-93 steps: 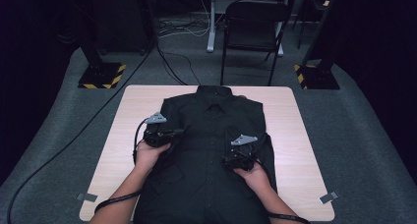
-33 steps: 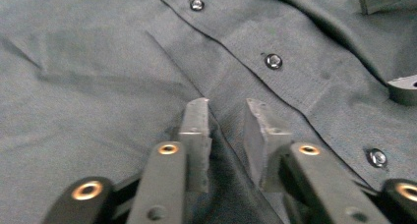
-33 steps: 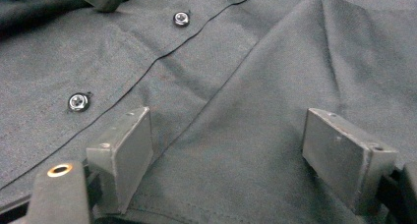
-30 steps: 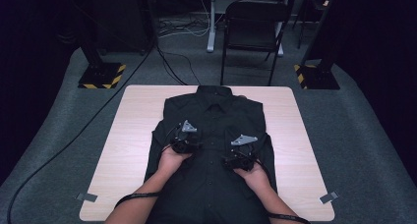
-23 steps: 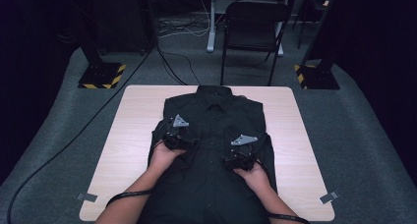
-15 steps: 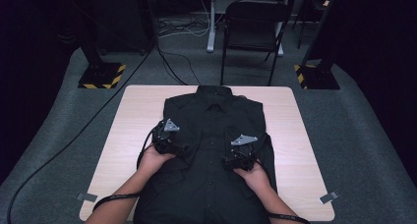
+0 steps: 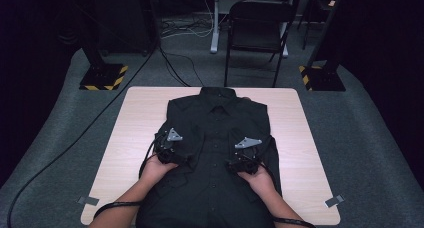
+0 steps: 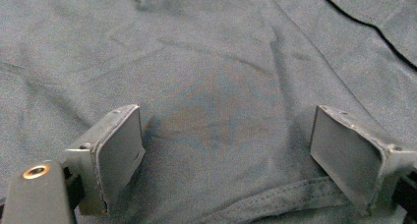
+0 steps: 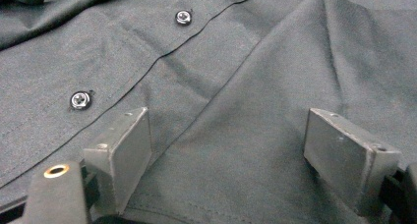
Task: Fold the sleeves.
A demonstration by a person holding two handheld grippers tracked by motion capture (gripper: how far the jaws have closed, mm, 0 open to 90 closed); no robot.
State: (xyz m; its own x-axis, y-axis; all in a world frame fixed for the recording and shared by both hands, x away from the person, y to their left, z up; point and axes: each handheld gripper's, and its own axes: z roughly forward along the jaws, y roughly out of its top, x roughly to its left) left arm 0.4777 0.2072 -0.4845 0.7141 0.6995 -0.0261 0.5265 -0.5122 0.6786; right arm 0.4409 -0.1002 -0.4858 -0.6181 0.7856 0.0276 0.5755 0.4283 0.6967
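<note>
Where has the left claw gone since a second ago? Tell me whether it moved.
Yes. The left claw slid left across the black shirt, away from the button line toward the shirt's left edge; its jaws have just been opening.

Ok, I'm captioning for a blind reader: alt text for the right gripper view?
Close-up of a dark shirt lying flat, seen between the open jaws of the right tool, which pinch nothing. Two buttons line the placket at upper left.

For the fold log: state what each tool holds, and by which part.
Nothing is held. The left tool has just been opening over the shirt; the right tool stands open on it.
</note>
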